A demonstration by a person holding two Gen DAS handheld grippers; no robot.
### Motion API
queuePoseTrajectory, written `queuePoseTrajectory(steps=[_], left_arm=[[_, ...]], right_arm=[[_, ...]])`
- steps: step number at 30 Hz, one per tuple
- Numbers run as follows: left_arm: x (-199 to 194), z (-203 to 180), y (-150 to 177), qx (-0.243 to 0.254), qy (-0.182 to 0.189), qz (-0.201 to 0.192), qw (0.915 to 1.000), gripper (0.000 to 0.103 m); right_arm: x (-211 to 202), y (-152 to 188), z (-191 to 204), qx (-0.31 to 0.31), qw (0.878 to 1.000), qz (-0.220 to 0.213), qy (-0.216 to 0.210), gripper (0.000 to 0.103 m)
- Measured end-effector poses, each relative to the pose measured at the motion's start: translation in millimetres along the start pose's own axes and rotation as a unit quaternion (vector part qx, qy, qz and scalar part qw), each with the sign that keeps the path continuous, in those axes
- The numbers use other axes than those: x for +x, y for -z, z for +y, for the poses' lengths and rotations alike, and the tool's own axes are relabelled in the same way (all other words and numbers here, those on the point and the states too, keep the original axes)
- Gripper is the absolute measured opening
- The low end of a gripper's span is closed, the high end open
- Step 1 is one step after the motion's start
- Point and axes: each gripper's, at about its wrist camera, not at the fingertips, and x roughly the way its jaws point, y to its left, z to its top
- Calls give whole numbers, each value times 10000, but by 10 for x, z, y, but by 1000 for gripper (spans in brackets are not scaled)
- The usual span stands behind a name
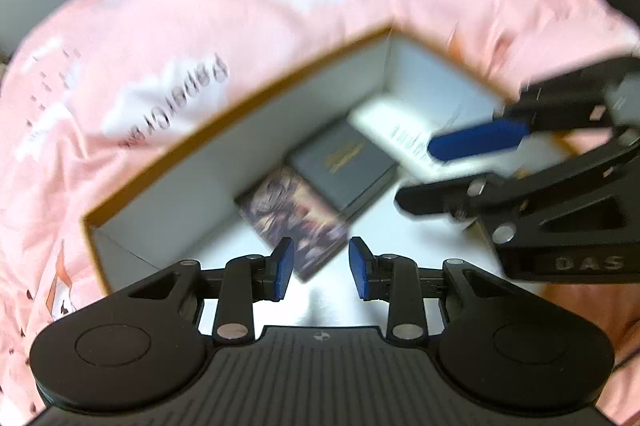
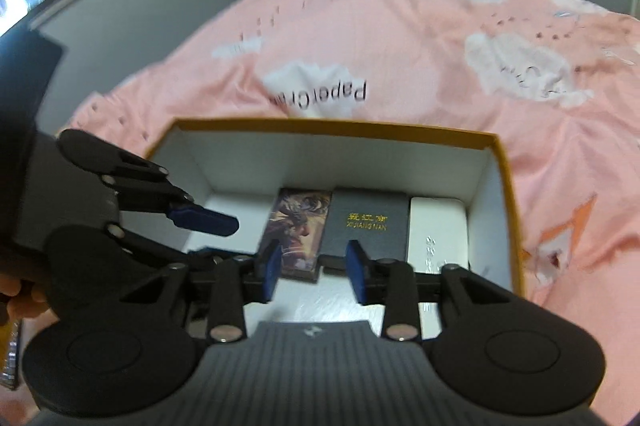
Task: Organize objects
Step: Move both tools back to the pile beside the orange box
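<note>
The left gripper (image 1: 320, 268) and right gripper (image 2: 313, 276) both hover wide and empty at lower centre; three small boxes (image 2: 366, 226) lie side by side inside the carton (image 2: 336, 130) mid-frame; packing seems largely done; remaining items unseen.

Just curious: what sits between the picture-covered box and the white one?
A dark box with gold lettering, seen in the right wrist view.

Pink cloud-print bed (image 2: 420, 38), open box (image 2: 332, 130) on it
</note>
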Motion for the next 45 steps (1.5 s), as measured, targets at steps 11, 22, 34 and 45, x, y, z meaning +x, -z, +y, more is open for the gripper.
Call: queuePoseTrajectory(steps=[11, 22, 34, 45], left_arm=[[-168, -688, 496, -561, 597, -869, 9928, 38], [-3, -1470, 1043, -194, 337, 114, 9992, 33], [7, -1338, 1241, -553, 345, 313, 9974, 32], [-62, -1247, 1262, -791, 590, 6, 9951, 32]], right_arm=[[-956, 913, -6, 598, 9980, -89, 191, 49], [-710, 1904, 46, 1068, 9805, 1603, 384, 64], [-431, 2186, 320, 507, 9705, 2339, 306, 74], [-931, 2120, 372, 495, 9872, 1420, 530, 54]])
